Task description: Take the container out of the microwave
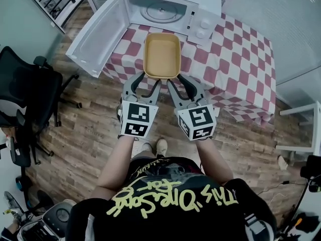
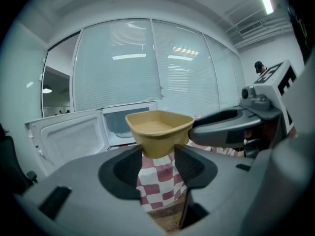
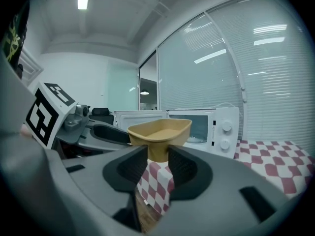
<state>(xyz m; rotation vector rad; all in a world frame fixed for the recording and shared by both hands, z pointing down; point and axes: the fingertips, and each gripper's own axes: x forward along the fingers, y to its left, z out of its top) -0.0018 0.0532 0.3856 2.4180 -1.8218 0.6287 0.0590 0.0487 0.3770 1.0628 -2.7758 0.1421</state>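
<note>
A tan, empty rectangular container [image 1: 161, 55] hangs in the air over the near edge of the checkered table, in front of the microwave [image 1: 168, 8]. My left gripper [image 1: 146, 83] is shut on its near left corner and my right gripper [image 1: 175, 83] is shut on its near right corner. In the left gripper view the container [image 2: 158, 128] sits pinched between the jaws of the left gripper [image 2: 157, 155]. The right gripper view shows the container [image 3: 160, 131] clamped the same way by the right gripper [image 3: 158, 159]. Both grippers point slightly downward.
The white microwave stands at the table's back with its door [image 1: 97, 34] swung wide open to the left, and its glass turntable is bare. The red-and-white tablecloth [image 1: 235, 59] stretches to the right. A black office chair [image 1: 27, 92] stands on the wooden floor at left.
</note>
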